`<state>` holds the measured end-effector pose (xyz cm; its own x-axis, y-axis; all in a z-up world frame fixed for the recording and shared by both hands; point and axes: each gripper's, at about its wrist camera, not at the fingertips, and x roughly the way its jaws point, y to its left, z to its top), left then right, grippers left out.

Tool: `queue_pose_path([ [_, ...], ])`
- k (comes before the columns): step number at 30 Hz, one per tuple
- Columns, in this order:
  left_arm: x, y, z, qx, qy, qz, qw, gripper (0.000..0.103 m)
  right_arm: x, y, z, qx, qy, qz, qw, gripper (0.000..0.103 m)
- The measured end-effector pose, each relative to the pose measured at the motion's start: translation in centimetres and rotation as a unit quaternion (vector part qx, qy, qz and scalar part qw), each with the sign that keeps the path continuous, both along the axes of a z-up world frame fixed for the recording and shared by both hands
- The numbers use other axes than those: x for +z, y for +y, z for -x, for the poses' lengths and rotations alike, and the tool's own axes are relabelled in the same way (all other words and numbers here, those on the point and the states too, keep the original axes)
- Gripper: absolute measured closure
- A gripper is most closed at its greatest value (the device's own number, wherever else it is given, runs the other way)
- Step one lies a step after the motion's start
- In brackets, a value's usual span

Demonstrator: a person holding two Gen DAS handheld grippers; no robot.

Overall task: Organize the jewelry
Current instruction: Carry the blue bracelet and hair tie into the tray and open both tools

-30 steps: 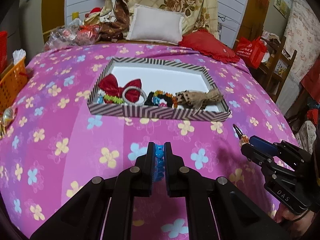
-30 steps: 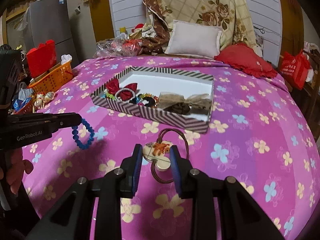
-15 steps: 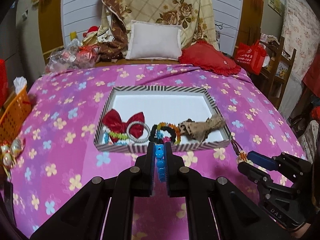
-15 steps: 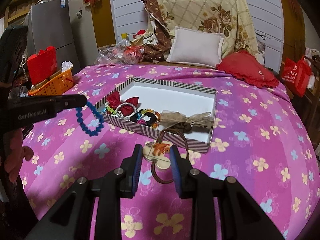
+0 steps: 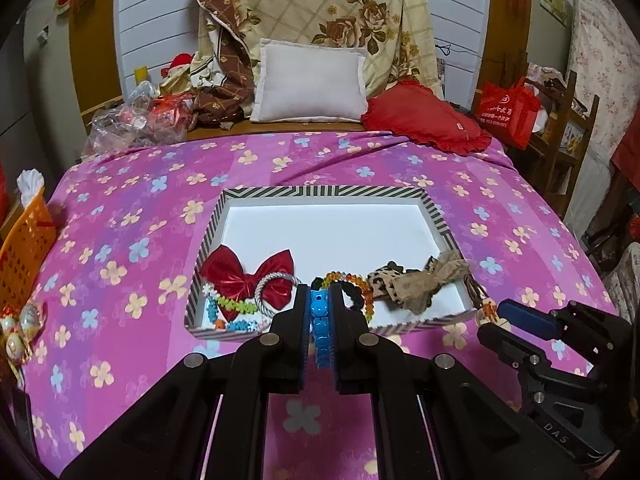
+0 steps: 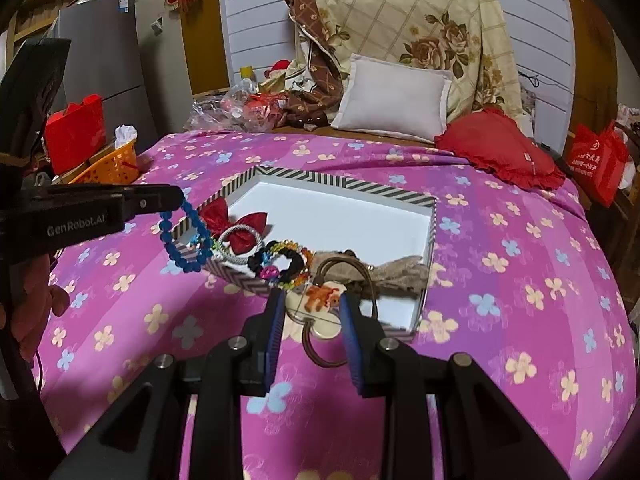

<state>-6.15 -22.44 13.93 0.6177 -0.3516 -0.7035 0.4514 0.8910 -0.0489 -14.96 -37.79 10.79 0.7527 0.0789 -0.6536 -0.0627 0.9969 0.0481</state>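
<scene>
A striped-rim white tray lies on the pink flowered bedspread, holding a red bow, bead bracelets and a tan fabric bow along its near side. My left gripper is shut on a blue bead bracelet, which hangs as a loop over the tray's near left corner. My right gripper is shut on a cream disc charm with a brown cord loop, hanging just before the tray's near rim. The right gripper also shows low right in the left wrist view.
An orange basket stands off the bed's left edge. A white pillow, a red cushion and plastic bags lie at the headboard. A red bag and wooden shelf stand on the right.
Both grippers have risen and moved forward toward the tray, carrying the blue bracelet and the charm; the tray now sits lower and closer in both views.
</scene>
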Motion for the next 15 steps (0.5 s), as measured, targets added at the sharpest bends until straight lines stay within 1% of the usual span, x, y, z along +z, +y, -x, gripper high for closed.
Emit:
queue_pose_path([
  [6,-0.2,-0.5,-1.9,0.003,-0.001,-0.004,1.0000,0.099,0.1,-0.5,-2.6,0.000,0.003,0.000,1.000,0.075],
  [9,-0.4,-0.6,-3.1,0.007,0.001,0.000,1.0000,0.099,0.0,-0.8,-4.0,0.000,0.005,-0.004,1.000,0.075],
  [15,-1.8,-0.7,-6.3,0.018,0.029,0.024,0.9991,0.099,-0.7,-0.6,-7.5,0.008,0.016,0.000,1.000,0.075],
])
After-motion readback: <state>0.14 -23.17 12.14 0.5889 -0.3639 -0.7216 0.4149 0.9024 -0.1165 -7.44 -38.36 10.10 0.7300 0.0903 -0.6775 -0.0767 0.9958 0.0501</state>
